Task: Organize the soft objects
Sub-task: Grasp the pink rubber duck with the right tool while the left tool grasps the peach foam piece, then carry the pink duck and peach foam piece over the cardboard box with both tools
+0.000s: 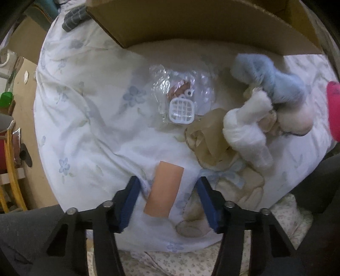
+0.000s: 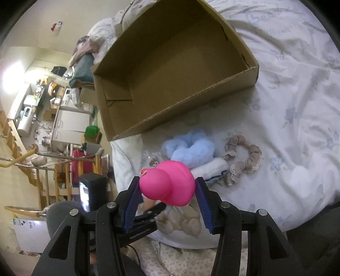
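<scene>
My right gripper [image 2: 167,186] is shut on a pink rubber duck [image 2: 170,184] and holds it above the bed, short of the open cardboard box [image 2: 170,63]. The duck's edge shows at the right of the left wrist view [image 1: 333,110]. My left gripper [image 1: 167,186] is open, its fingers on either side of a peach-coloured rectangular piece [image 1: 164,189] on the duvet. Soft things lie in a pile: a blue fluffy piece [image 1: 274,74] [image 2: 189,148], a white fluffy piece [image 1: 244,127] [image 2: 210,169], a beige teddy bear [image 1: 223,169] [image 2: 180,220], and a beige lace scrunchie [image 2: 242,159].
A clear plastic bag with a white grid-shaped item [image 1: 181,110] lies on the white floral duvet [image 1: 85,116]. A dark checked cloth [image 1: 74,17] lies beside the box. The bed's left edge drops to a floor with furniture [image 2: 63,127].
</scene>
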The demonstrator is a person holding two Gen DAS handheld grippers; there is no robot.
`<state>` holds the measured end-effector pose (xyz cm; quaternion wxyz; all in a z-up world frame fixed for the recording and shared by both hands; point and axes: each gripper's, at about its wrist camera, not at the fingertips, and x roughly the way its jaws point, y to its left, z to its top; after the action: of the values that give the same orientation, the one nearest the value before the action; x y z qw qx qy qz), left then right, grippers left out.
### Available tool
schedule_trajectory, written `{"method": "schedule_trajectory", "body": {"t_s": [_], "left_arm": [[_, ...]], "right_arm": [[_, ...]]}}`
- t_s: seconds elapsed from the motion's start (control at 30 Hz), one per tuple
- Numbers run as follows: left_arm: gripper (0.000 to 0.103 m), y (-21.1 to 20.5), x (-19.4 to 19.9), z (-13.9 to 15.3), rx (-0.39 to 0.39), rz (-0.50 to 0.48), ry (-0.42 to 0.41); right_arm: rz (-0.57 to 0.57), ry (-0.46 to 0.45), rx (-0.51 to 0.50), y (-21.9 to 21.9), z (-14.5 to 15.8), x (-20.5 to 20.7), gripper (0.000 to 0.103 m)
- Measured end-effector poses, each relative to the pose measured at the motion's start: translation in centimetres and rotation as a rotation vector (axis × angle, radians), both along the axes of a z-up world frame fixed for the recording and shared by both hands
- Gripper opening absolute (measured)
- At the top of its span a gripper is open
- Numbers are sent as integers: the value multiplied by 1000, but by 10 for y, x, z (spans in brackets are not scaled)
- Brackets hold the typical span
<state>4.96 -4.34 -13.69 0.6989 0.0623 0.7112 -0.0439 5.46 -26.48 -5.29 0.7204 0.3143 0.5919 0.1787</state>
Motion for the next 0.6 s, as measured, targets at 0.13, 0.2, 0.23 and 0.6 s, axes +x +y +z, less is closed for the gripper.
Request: {"method": "schedule_trajectory", "body": {"t_s": [0.13, 0.2, 0.23, 0.6], "left_arm": [[32, 4, -3, 0, -5, 16, -24], [30, 9, -4, 1, -16, 21, -28], [25, 11, -4, 1, -18, 25, -29], [5, 50, -13, 30, -71, 111, -115]], "right_arm": [[-1, 7, 7, 0, -1, 0, 54], [12, 11, 19, 2, -2, -1, 54], [18, 8, 22, 3, -1, -1, 54], [43, -39, -13, 9, 8, -4, 54]]}}
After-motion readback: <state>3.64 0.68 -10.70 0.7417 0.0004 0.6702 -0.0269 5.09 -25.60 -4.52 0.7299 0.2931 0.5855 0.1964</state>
